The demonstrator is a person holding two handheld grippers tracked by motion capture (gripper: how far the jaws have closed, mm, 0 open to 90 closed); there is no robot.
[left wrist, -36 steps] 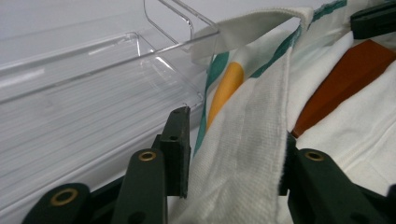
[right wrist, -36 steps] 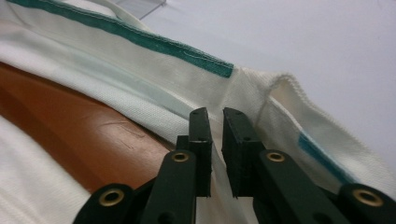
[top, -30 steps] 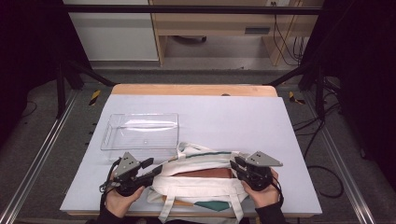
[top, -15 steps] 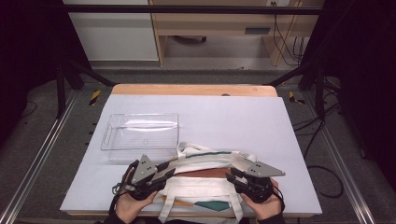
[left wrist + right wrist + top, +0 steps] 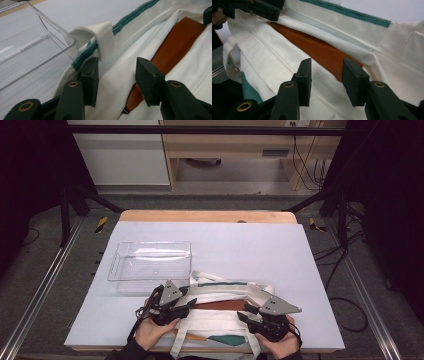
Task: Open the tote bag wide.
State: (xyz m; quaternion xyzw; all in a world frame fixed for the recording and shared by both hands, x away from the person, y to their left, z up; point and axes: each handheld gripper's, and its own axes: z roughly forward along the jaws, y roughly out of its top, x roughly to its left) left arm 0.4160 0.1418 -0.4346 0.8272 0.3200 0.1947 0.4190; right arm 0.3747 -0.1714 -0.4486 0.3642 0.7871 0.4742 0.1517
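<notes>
Two grippers counted: left gripper (image 5: pixel 186 306) and right gripper (image 5: pixel 248 312), jaws parted, just opened wider, nothing clamped. One white bag (image 5: pixel 225 292) laid at near table edge, one clear tray (image 5: pixel 150 265) beside. Both hands held low at bag's ends.

You see a clear rectangular plastic bin (image 5: pixel 150 265) on your light grey table top (image 5: pixel 260 245), wooden table edge (image 5: pixel 207 216) behind it, dark floor cables (image 5: pixel 345 255) beyond.

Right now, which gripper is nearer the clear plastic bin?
Left. The left gripper sits at the tote bag's left end, just below the clear plastic bin's near right corner. The right gripper is at the bag's right end, farther away.
</notes>
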